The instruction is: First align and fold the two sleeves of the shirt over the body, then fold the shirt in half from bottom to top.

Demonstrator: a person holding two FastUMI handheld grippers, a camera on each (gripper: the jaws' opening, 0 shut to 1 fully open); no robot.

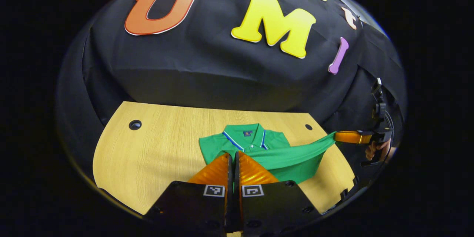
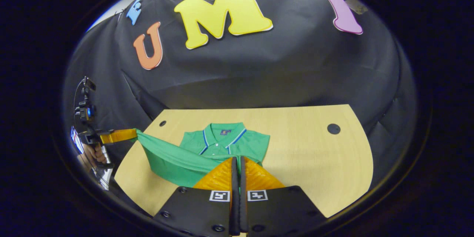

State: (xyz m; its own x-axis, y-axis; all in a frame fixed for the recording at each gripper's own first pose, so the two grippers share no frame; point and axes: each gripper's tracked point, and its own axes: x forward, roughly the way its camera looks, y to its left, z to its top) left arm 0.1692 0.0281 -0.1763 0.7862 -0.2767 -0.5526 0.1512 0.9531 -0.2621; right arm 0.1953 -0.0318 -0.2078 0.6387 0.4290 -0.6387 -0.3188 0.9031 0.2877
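a green polo shirt point(image 1: 259, 152) is seen lying on a pale wooden table point(image 1: 155, 148), collar toward the black cloth wall at the back. the collar is edged with blue and white stripes, and a small dark tag is visible inside the neck.

in the left gripper view, the left gripper point(image 1: 234, 161) is seen at the bottom of the picture with its two fingers brought together; a thin strip of green cloth is visible in the narrow gap between them, so the jaws are taken to be clamped on the shirt's near part. farther off at the right edge of the table, the right gripper point(image 1: 339, 136) is seen held by a hand point(image 1: 376, 150), and a band of the shirt's cloth is stretched up from the table to its tip, lifted clear of the wood. its fingers are closed on that cloth.

in the right gripper view, the same shirt point(image 2: 218, 148) is shown on the table point(image 2: 314, 155), with the right gripper point(image 2: 237, 164) at the bottom, its fingers pressed together with green cloth showing between them. at the left edge the left gripper point(image 2: 131, 133) is seen, gripped by a hand point(image 2: 92, 155), and the cloth is drawn taut from the shirt's body out to its tip, beyond the table's edge.

two round holes are seen in the table near its far corners. which part of the shirt is held by each gripper cannot be told for certain.
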